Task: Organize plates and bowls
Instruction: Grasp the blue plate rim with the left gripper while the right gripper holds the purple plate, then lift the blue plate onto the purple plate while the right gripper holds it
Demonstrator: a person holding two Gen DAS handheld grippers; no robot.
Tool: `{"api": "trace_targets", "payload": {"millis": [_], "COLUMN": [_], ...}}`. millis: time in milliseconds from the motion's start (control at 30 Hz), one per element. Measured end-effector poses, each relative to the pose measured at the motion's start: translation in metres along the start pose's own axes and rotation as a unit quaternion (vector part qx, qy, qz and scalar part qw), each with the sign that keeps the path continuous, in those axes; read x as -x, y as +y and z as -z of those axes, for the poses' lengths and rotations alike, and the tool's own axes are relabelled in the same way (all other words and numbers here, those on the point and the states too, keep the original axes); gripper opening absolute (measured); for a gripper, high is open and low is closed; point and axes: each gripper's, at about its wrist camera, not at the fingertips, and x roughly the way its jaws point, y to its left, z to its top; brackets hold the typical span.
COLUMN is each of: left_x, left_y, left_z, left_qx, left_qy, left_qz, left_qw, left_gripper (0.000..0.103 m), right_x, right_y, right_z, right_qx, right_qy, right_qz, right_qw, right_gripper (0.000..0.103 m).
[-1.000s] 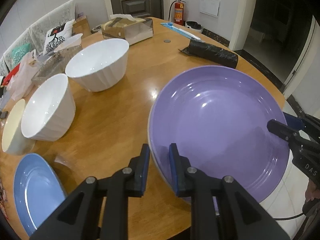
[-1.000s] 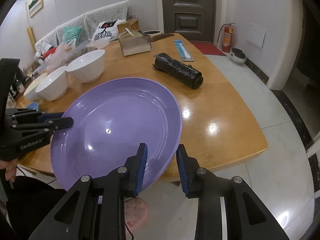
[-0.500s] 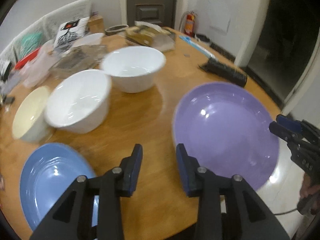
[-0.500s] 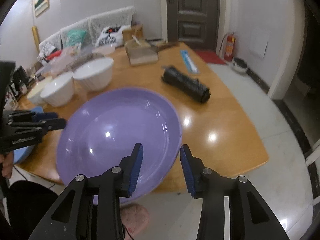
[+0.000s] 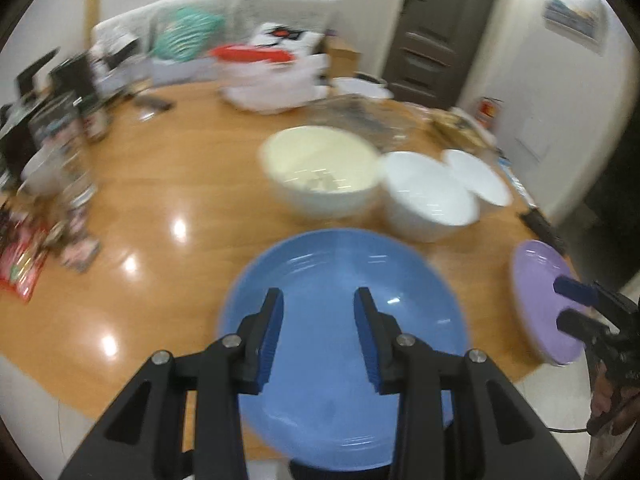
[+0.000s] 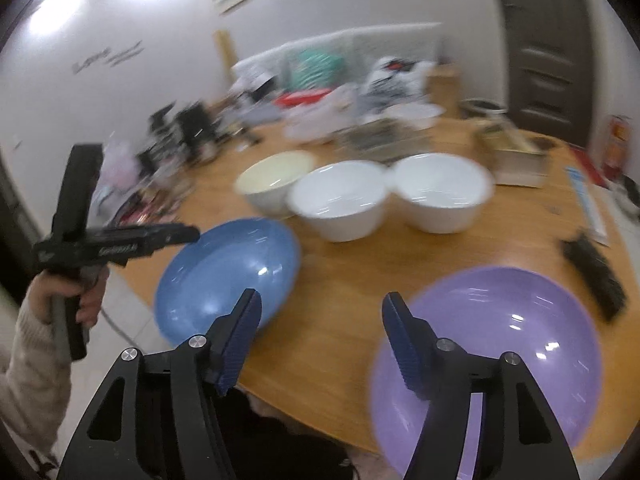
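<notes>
Jaws apart above blue plate (image 5: 344, 312), bowls (image 5: 430, 196) beyond

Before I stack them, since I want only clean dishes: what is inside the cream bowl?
The cream bowl looks empty apart from glare on its inner wall. Motion blur smears the view, so small residue cannot be ruled out.

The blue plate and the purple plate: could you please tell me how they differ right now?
The blue plate is blue and looks smaller; the purple plate is purple and larger. The blue plate lies in front of the open left tongs, the purple plate beside the open right tongs. Both rest on the wooden table, overhanging its near edge, ungripped.
</notes>
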Motion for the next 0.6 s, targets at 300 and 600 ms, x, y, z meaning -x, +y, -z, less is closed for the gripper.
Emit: {"api": "trace_targets", "payload": {"millis": [300,600], "left_x": [-0.023,-0.041], "left_y": [0.043,0.036], "left_z": [0.031,0.036], "left_qx": [0.031,0.020], "left_qy": [0.028,0.034], "left_qz": [-0.015,-0.037], "left_qw": [0.9990,0.9985], "left_gripper": [0.033,0.013], "right_x": [-0.080,-0.096], "right_y": [0.017,0.026], "right_z": [-0.003,0.003], "right_qx": [-0.005,0.023], "right_qy": [0.101,0.136], "right_qz": [-0.043,-0.023], "right_qw": [0.994,0.990], "right_gripper": [0.051,0.021]}}
